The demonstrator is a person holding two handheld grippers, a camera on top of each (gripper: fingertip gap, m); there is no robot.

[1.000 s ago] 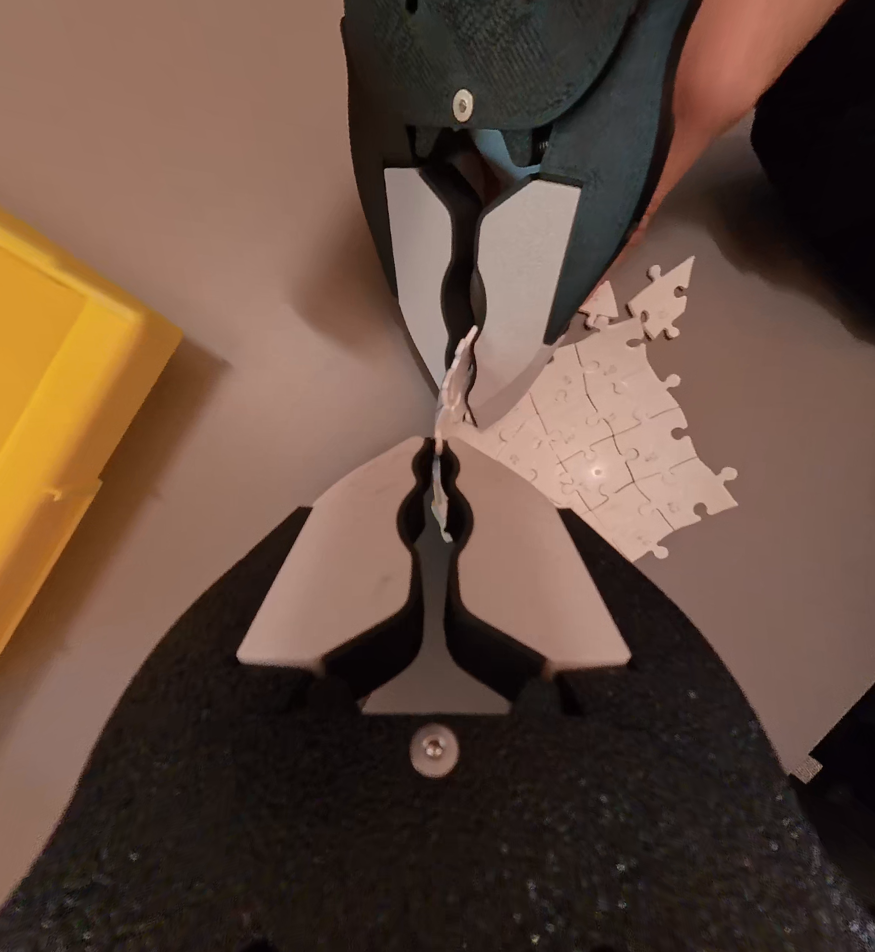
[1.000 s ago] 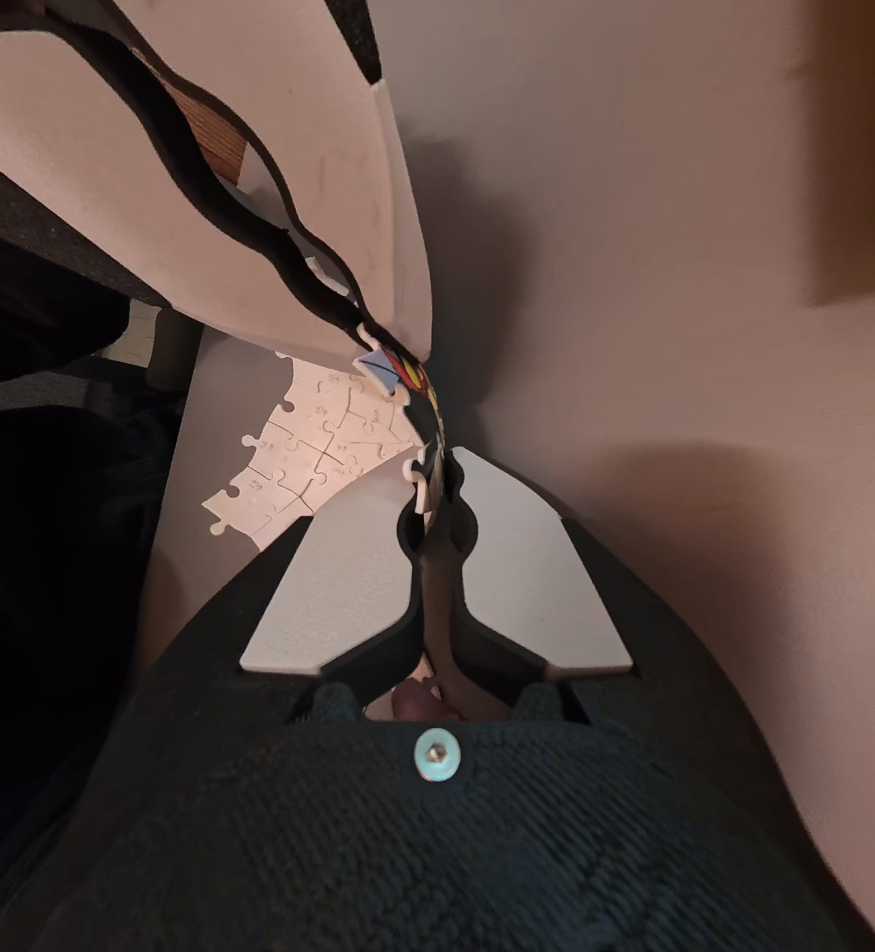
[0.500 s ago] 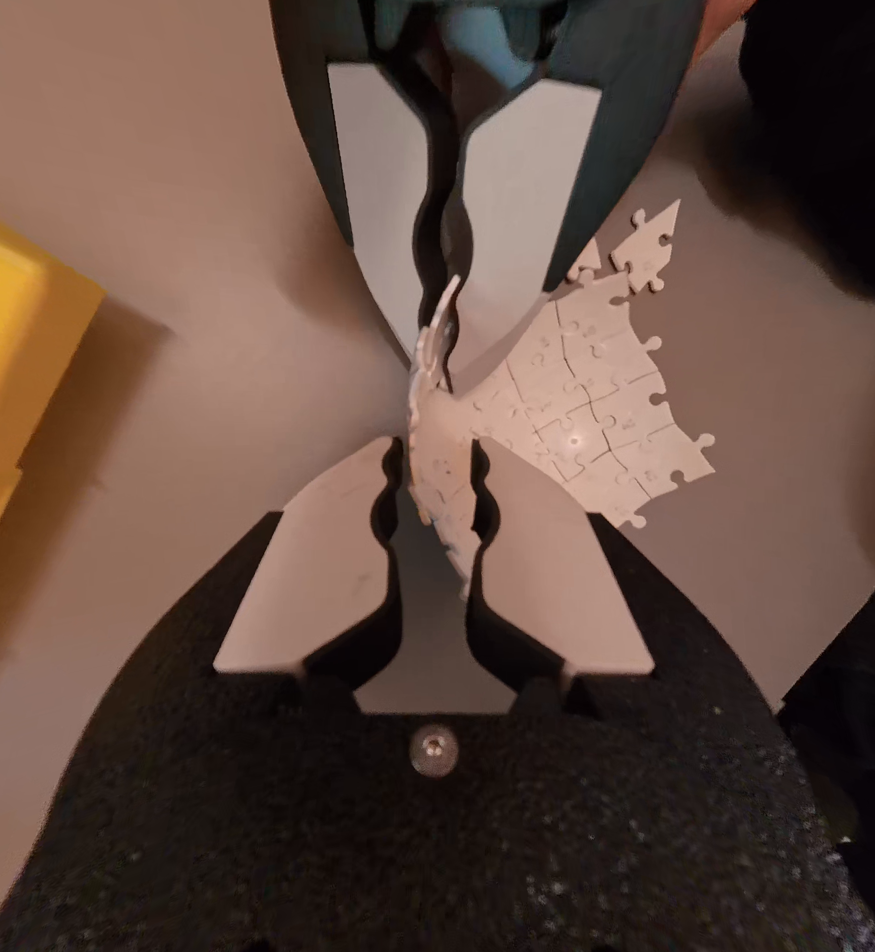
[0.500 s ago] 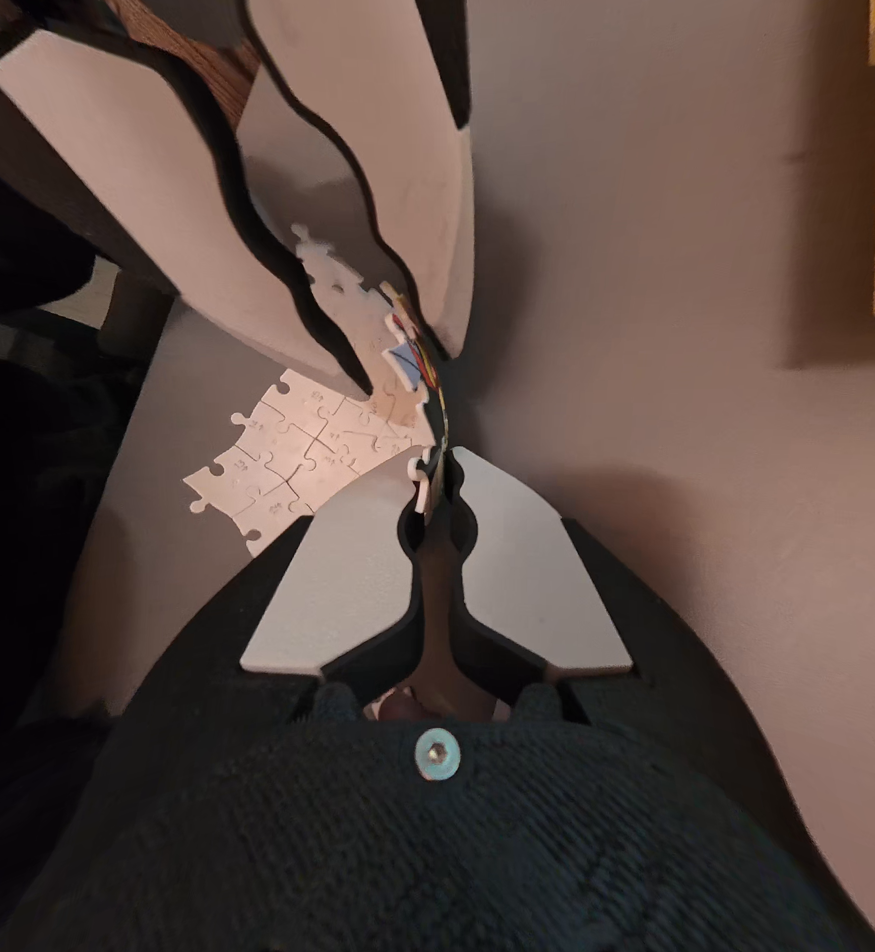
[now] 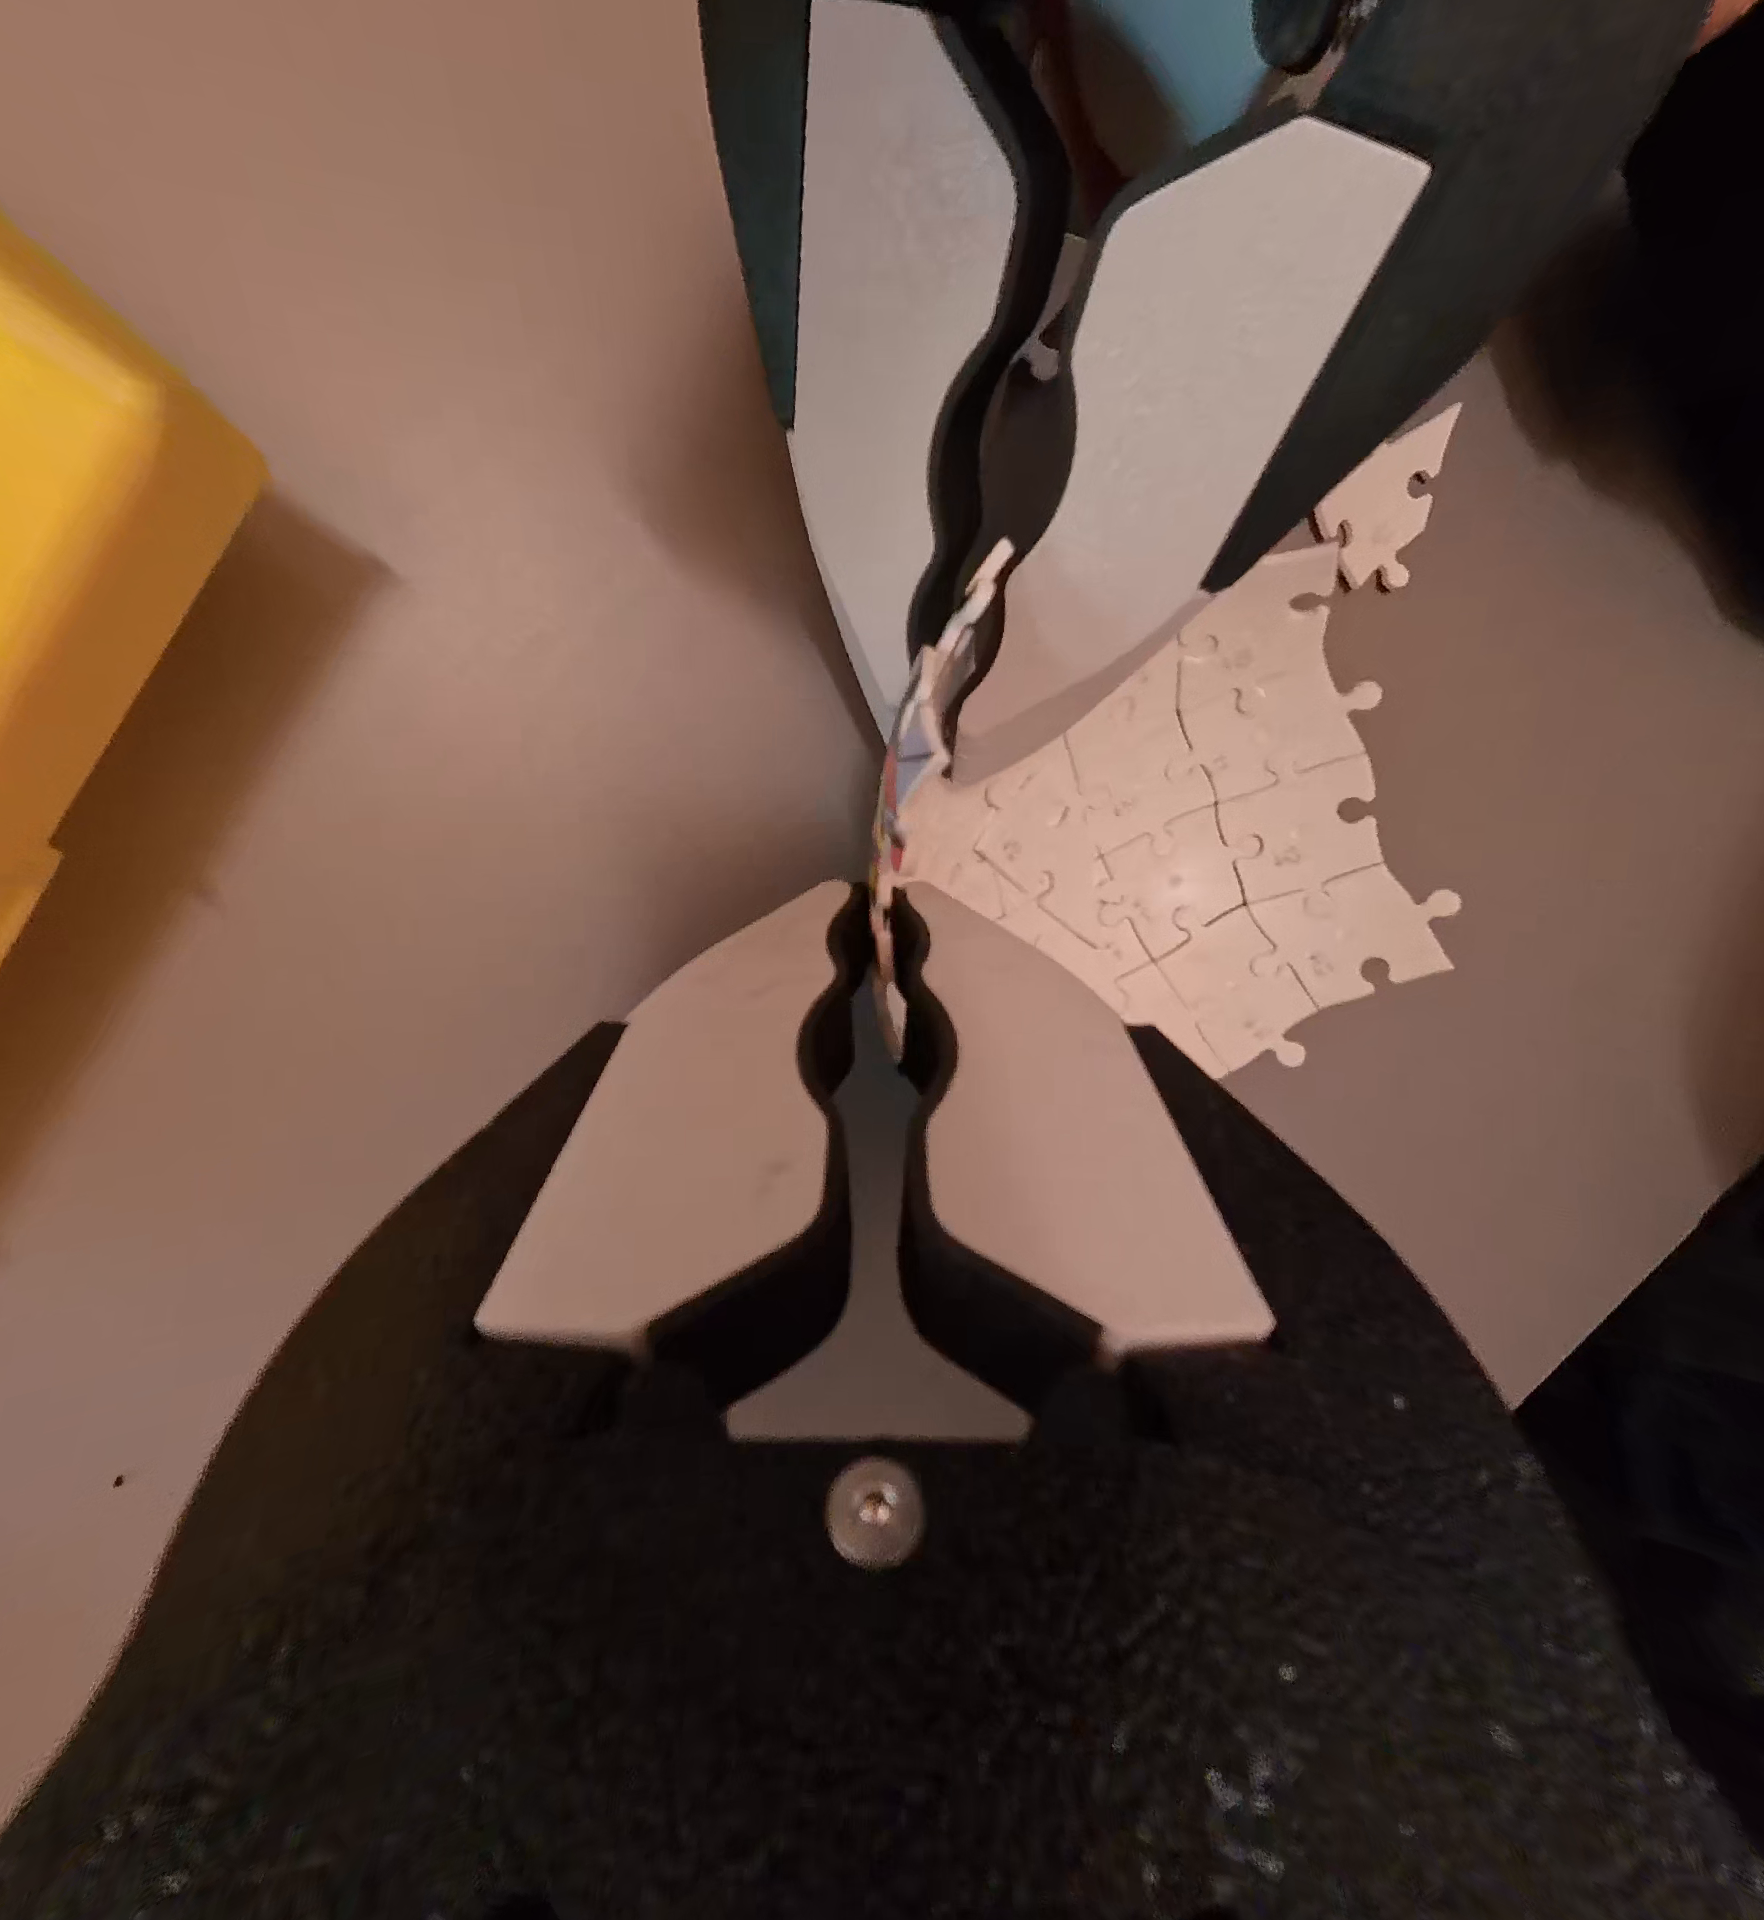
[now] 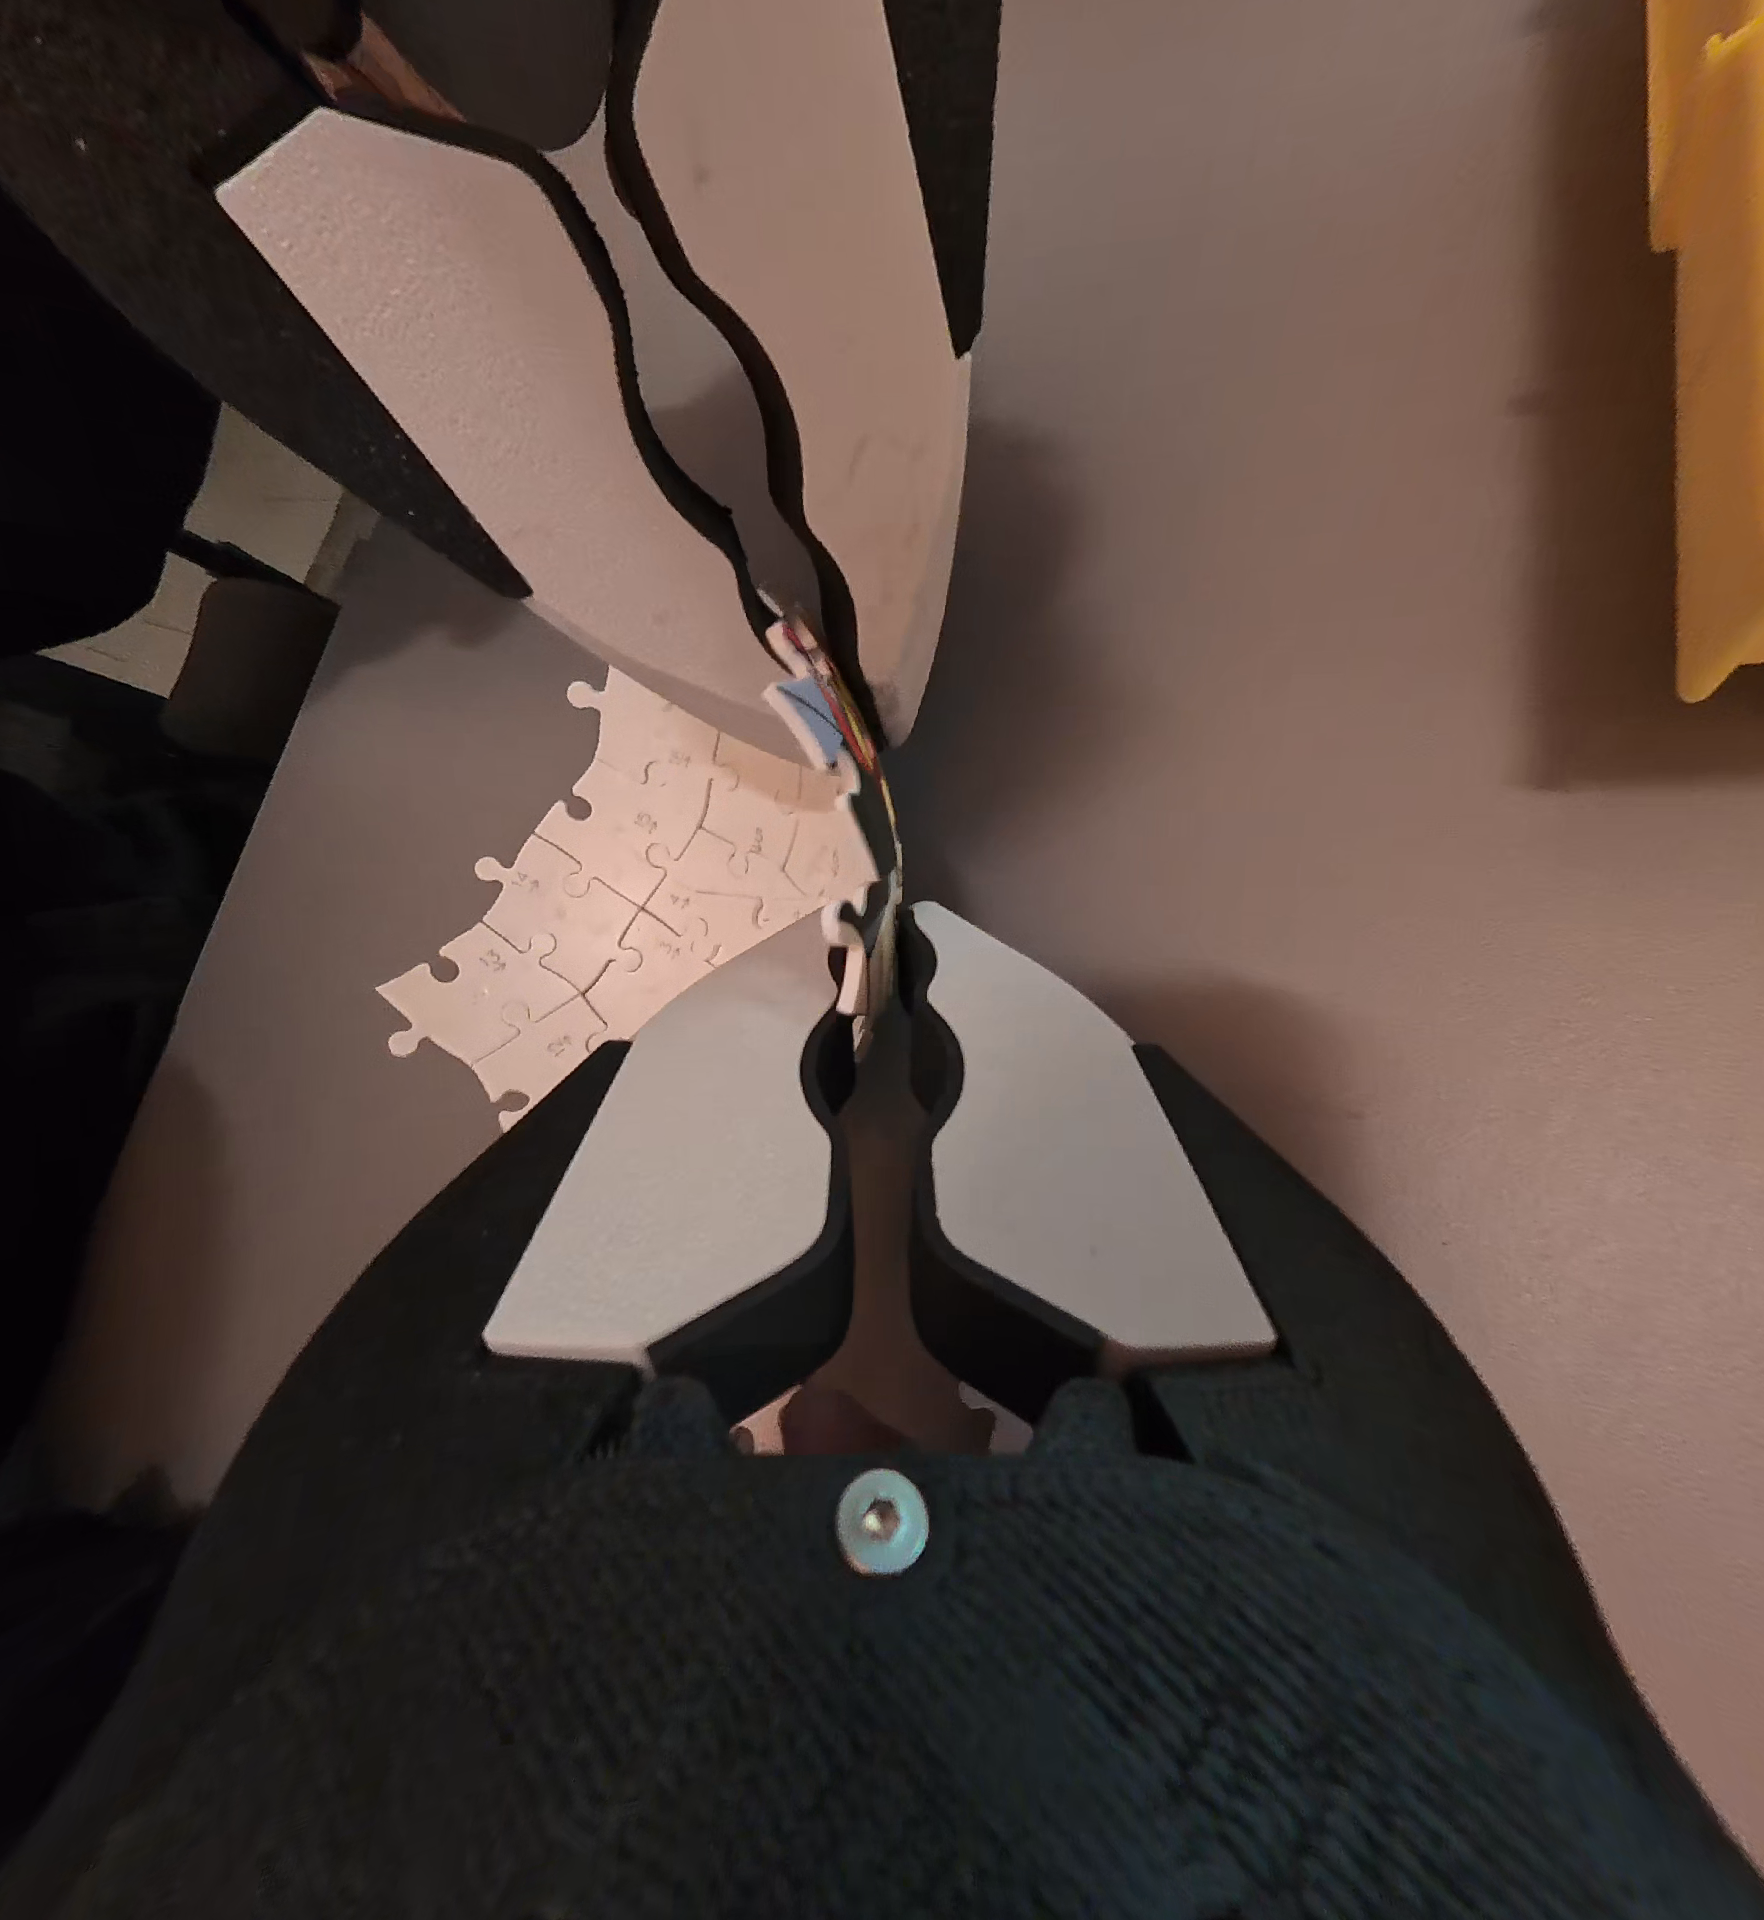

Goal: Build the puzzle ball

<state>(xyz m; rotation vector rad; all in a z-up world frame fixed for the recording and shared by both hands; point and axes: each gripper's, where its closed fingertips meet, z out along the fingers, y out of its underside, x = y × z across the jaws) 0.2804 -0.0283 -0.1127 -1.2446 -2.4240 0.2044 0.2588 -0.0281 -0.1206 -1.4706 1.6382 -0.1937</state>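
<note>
Grey table (image 5: 504, 644) fills the background of both views, and its edge runs at the right in the left wrist view, with darkness past it. On the table lies a flat sheet (image 5: 1221, 831) of joined puzzle pieces, pale side up, with knobs along its outer edge. One loose piece (image 5: 1382, 525) lies just beside the far corner of this sheet. At the left you see a yellow bin (image 5: 36, 582); in the right wrist view the same bin (image 6: 1751, 343) is at the upper right, well apart from the grippers.

Your left gripper (image 5: 883, 914) is clenched on the near end of a curved strip (image 5: 899, 821) of joined pieces. Your right gripper (image 5: 945, 748) comes from the opposite side and is closed on the far end of the same strip. The strip stands on its edge between the two grippers, above the table, and it bends a little. Its printed side shows colours: blue, red and yellow.

In the right wrist view your right gripper (image 6: 883, 920) pinches the strip (image 6: 873, 821) at its tips, and the left gripper (image 6: 862, 696) grasps the other end. The sheet (image 6: 587, 904) lies behind to the left. Both tips are very near to each other, with only a short part of the strip free between them.
</note>
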